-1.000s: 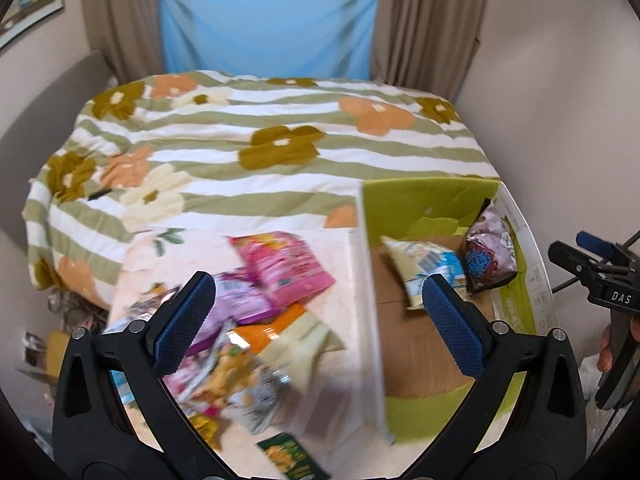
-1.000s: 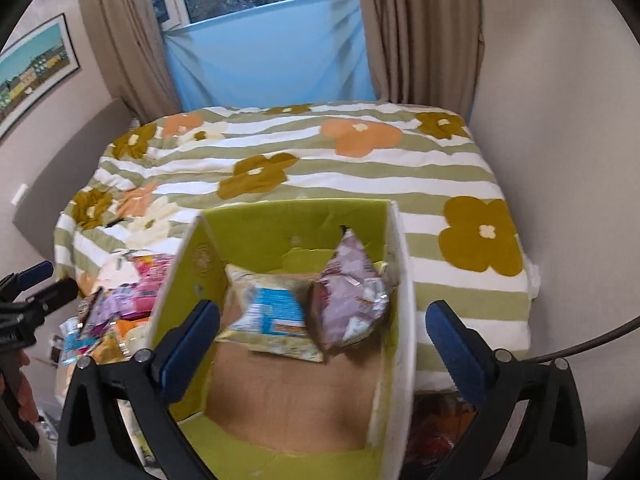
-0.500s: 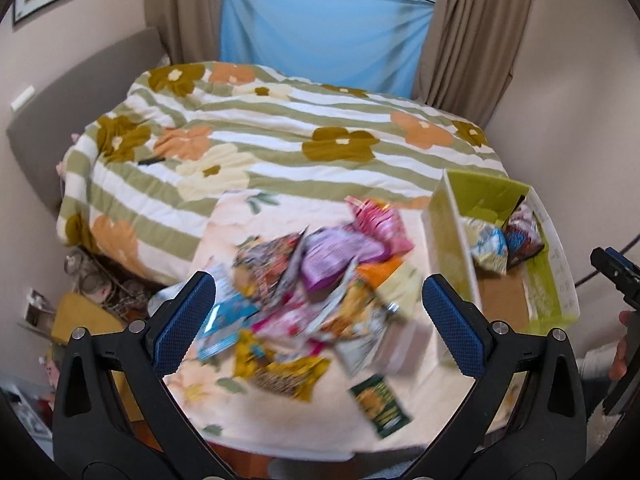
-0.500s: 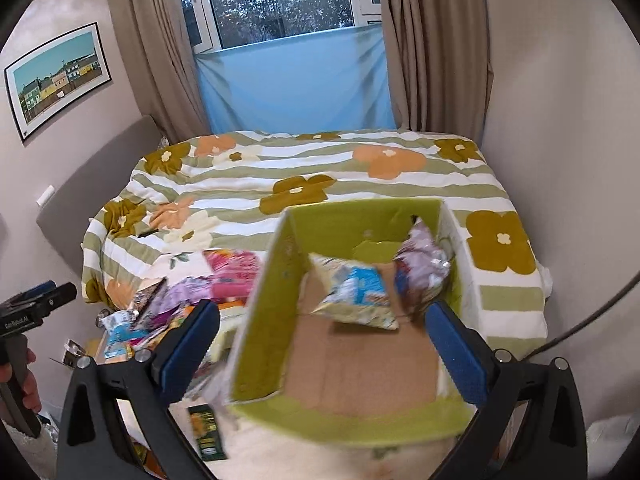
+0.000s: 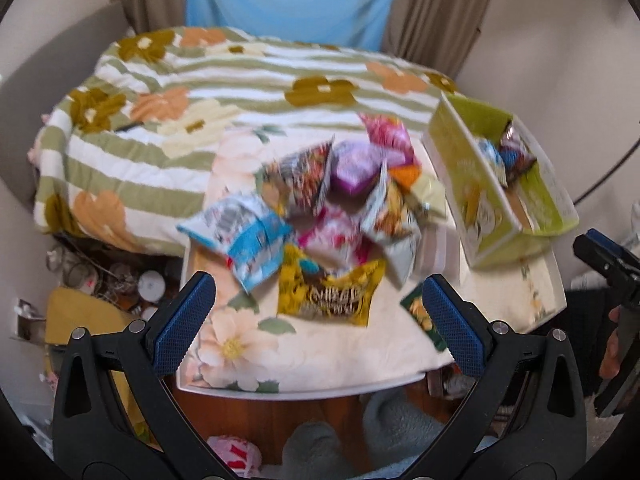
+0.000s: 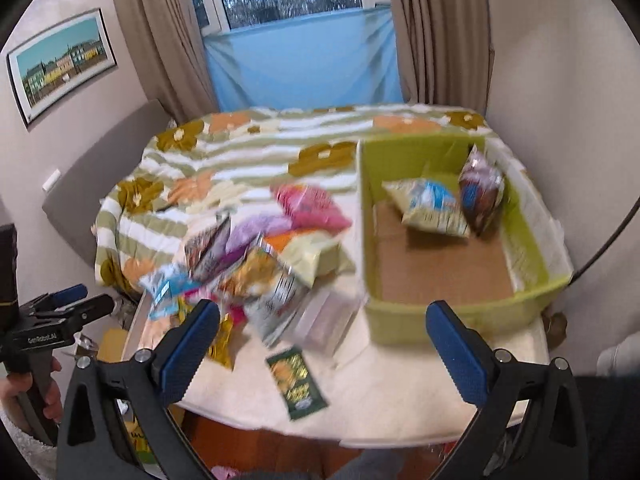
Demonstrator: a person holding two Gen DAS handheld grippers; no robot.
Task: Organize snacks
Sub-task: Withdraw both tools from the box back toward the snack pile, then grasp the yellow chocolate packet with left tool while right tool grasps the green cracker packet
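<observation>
Snack pile beside green box — both hand-held grippers spread, empty

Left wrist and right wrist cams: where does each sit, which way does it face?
Left wrist: on the left gripper, above the table's near edge, facing the snack pile and bed; jaws open and empty; right gripper at the right edge.
Right wrist: on the right gripper, further right, facing the green box and window; jaws open and empty; left gripper and hand at the left edge.
Shared: pile, box, dark green packet.
</observation>
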